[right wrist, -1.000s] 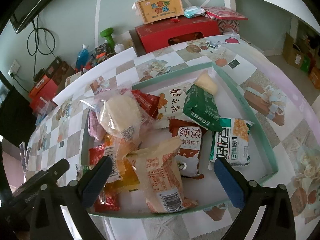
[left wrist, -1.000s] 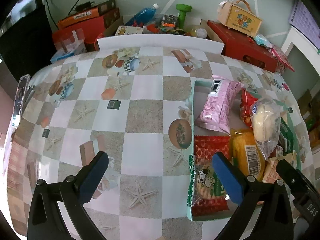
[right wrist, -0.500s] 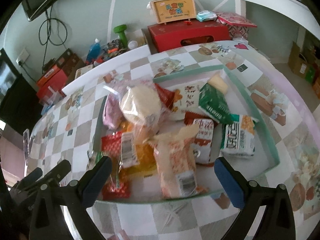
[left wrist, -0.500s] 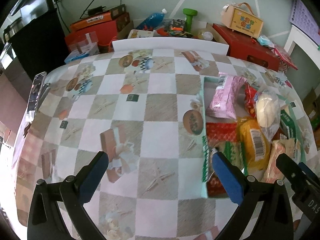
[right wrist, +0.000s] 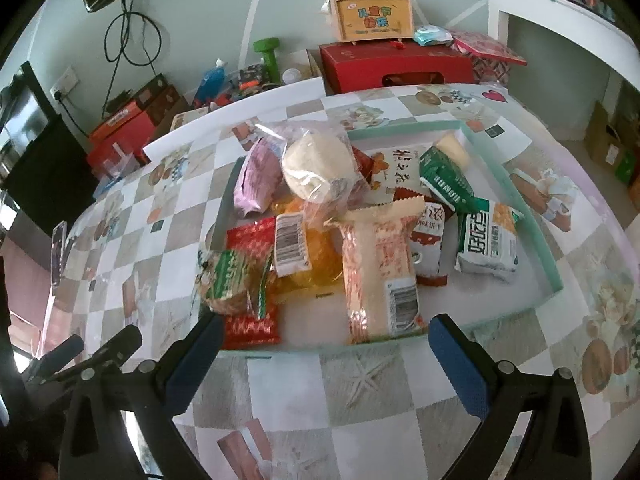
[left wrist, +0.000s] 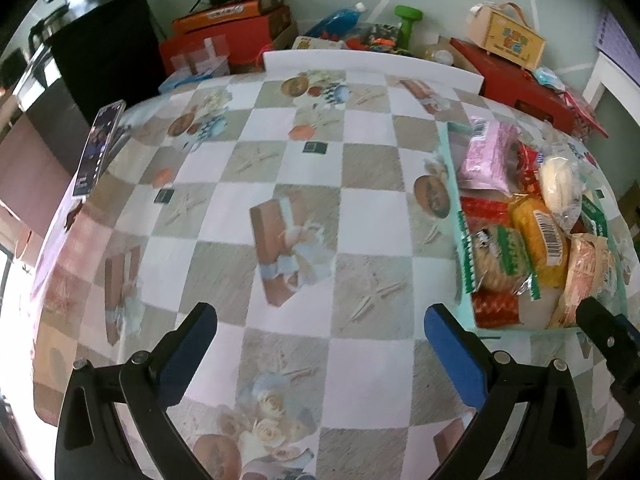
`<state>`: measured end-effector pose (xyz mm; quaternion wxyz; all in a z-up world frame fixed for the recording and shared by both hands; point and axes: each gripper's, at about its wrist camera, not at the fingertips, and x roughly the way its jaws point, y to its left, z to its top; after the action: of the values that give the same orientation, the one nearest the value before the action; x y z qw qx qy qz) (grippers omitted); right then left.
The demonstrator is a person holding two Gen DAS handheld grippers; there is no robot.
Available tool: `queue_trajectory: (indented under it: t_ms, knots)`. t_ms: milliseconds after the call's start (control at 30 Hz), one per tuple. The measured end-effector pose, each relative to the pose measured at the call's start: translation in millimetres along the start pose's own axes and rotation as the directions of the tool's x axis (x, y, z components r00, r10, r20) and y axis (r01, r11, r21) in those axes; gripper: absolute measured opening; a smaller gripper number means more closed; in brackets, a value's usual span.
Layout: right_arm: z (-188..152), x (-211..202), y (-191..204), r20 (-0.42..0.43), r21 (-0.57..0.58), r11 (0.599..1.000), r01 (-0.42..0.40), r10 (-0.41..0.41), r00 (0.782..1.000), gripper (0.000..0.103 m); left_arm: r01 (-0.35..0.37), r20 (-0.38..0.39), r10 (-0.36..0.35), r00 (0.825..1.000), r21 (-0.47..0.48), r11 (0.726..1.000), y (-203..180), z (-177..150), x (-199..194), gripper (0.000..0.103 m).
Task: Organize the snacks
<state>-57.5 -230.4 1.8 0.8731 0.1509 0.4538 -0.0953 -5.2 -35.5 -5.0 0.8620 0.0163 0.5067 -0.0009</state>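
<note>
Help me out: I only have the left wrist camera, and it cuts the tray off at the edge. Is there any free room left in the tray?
Observer: Yes. The tray has bare floor in its near right corner, along the right wall.
Operator: What lies closest to that gap?
Observer: A green and white packet lies flat there, beside a brown and white packet.
Operator: Is the right gripper holding anything?
Observer: No. The right gripper is open with nothing between its fingers, and it is on the near side of the tray's front wall.
</note>
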Motion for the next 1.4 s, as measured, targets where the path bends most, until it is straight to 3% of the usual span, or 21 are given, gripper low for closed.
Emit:
queue_trajectory:
  t_ms: [1400]
  knots:
    - [-9.0, 14.8, 3.4, -0.02, -0.049, 0.998, 0.049, -0.05, 0.999, 0.103, 0.007, -0.09, -0.009, 0.996, -0.014, 1.0, 14.7, -6.9, 23.1, 0.103]
